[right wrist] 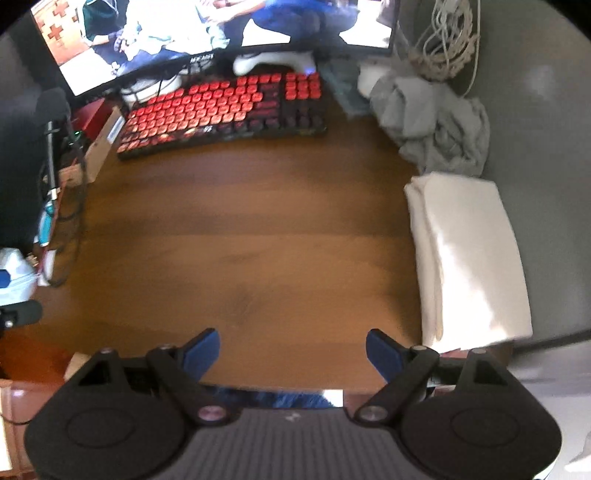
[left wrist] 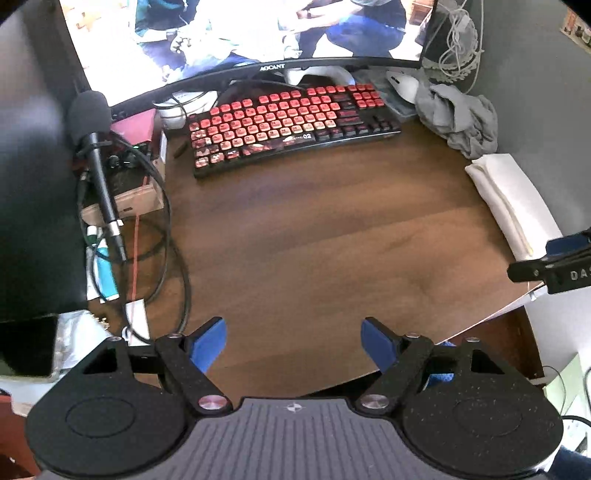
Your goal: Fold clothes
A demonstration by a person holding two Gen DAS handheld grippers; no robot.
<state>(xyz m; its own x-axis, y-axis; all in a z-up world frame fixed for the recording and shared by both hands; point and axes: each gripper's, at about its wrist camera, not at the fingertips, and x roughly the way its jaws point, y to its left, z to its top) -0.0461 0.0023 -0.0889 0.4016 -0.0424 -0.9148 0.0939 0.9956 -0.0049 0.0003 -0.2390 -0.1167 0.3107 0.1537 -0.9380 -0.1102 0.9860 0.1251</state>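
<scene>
the left gripper (left wrist: 293, 345) hangs over the bare wooden tabletop (left wrist: 314, 236), its blue-padded fingers (left wrist: 208, 343) spread wide with nothing between them. the right gripper (right wrist: 293, 350) is the same: fingers (right wrist: 382, 354) apart, empty, above the near edge of the tabletop (right wrist: 240, 240).

in the right wrist view, a folded white cloth (right wrist: 469, 258) lies flat at about 3 o'clock, along the tabletop's right edge. just beyond it at about 2 o'clock sits a crumpled grey garment (right wrist: 436, 125), touching the white cloth's far end. in the left wrist view the grey garment (left wrist: 458, 118) shows at 2 o'clock and the white cloth (left wrist: 509, 199) at 3 o'clock, with part of the right gripper's body at the frame's right edge.

a red-keyed keyboard (left wrist: 291, 125) lies at 12 o'clock, in front of a lit monitor (left wrist: 240, 33). a microphone (left wrist: 96, 147) and tangled cables (left wrist: 162, 236) are at 9 to 10 o'clock.
</scene>
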